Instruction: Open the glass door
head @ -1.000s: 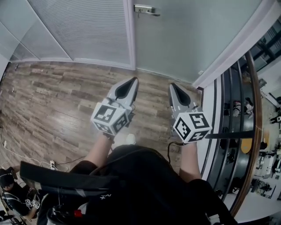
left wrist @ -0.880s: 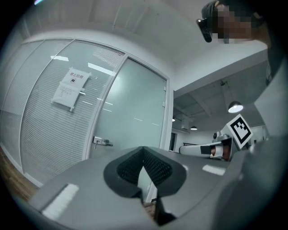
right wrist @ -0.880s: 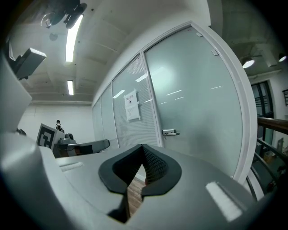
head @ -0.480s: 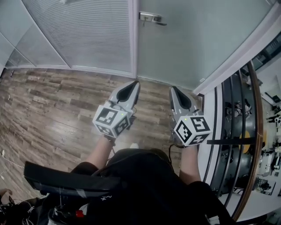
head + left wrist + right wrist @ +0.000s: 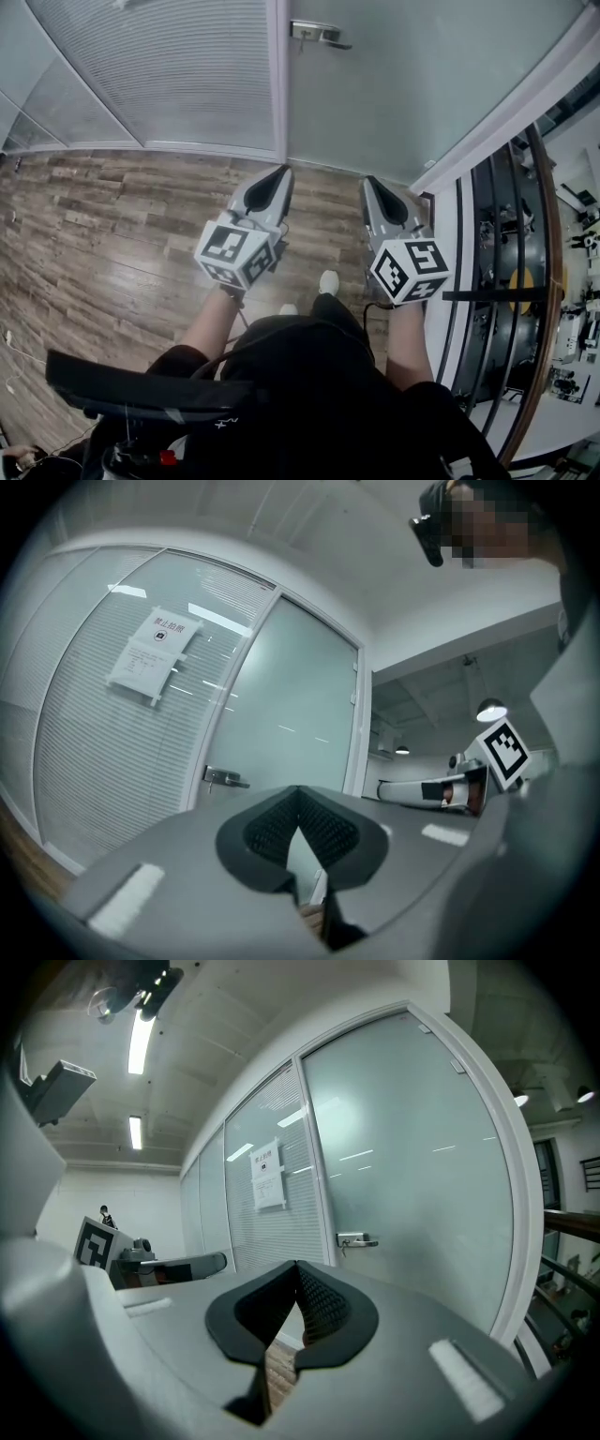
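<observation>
The frosted glass door (image 5: 422, 84) stands shut ahead of me, with a metal lever handle (image 5: 317, 34) near its left edge. The same handle (image 5: 223, 778) shows in the left gripper view and the handle (image 5: 356, 1239) in the right gripper view. My left gripper (image 5: 279, 174) and right gripper (image 5: 373, 184) are held side by side over the wooden floor, short of the door and below the handle. Both point level at the door with jaws shut and nothing between them.
A frosted glass wall with blinds (image 5: 178, 75) and a paper notice (image 5: 152, 653) adjoins the door on the left. A white door frame (image 5: 497, 122) and a railing (image 5: 544, 281) run along the right. The person's feet (image 5: 327, 282) stand on the wood floor (image 5: 103, 234).
The person has stepped closer to the door, so both grippers now lie nearer its base. A foot has come forward between the arms. Both jaws stay shut.
</observation>
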The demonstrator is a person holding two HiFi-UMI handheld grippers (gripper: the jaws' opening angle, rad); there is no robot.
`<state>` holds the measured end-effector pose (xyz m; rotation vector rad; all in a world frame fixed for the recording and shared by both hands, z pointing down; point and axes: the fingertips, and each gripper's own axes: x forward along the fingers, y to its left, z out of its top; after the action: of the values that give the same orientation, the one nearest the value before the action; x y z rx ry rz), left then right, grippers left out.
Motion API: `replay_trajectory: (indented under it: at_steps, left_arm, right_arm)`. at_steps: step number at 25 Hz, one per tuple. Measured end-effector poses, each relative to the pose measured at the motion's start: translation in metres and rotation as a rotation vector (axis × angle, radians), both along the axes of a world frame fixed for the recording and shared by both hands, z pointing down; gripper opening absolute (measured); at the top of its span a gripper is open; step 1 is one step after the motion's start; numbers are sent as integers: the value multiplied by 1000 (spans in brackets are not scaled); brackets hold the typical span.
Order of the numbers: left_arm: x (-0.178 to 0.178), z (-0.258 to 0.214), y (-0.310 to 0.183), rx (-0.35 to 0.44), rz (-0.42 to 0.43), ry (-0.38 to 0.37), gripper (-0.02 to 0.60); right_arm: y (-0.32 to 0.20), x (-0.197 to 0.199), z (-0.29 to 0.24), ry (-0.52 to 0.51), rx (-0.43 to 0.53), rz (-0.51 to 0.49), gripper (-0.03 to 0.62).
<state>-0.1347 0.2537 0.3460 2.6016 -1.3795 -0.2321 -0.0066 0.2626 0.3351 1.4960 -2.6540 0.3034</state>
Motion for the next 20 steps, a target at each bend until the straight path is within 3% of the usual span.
replay_trajectory:
  at_steps: [10, 20]
  left_arm:
    - [1, -8, -48, 17, -75, -44, 0]
    - [23, -13, -88, 40, -129, -26, 1]
  right_arm:
    - [-54, 5, -12, -28, 26, -44, 3]
    - [-100, 24, -8, -25, 31, -111, 3]
